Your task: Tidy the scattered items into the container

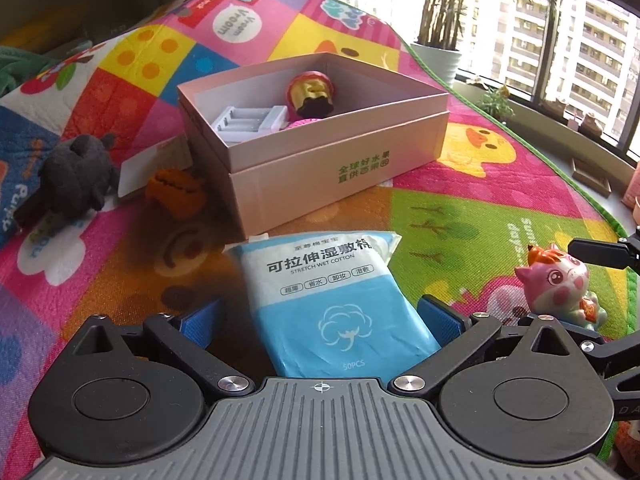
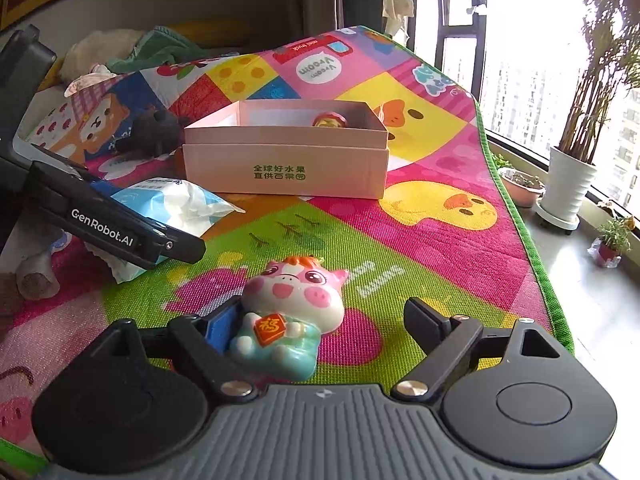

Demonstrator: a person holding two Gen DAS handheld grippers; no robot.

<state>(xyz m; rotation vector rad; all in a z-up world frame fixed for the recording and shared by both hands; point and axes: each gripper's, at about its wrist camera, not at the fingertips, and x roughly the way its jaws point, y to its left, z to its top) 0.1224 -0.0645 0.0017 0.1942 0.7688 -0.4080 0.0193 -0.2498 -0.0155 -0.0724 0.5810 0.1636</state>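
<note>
A pink open box (image 1: 340,160) stands on the play mat and also shows in the right wrist view (image 2: 288,168). It holds a red-and-gold toy (image 1: 310,94), a white tray (image 1: 252,122) and a pink item. My left gripper (image 1: 320,316) is open, its blue pads on either side of a blue pack of wet cotton (image 1: 332,292) lying on the mat. My right gripper (image 2: 320,320) is open around a pink cow figurine (image 2: 290,312), which touches its left pad. The cow also shows in the left wrist view (image 1: 558,288).
A dark plush toy (image 1: 74,178) and an orange toy (image 1: 176,192) lie left of the box. The mat's green edge (image 2: 536,264) runs along the right, with potted plants (image 2: 568,184) on the window sill beyond. Cloths are piled at the far left (image 2: 120,56).
</note>
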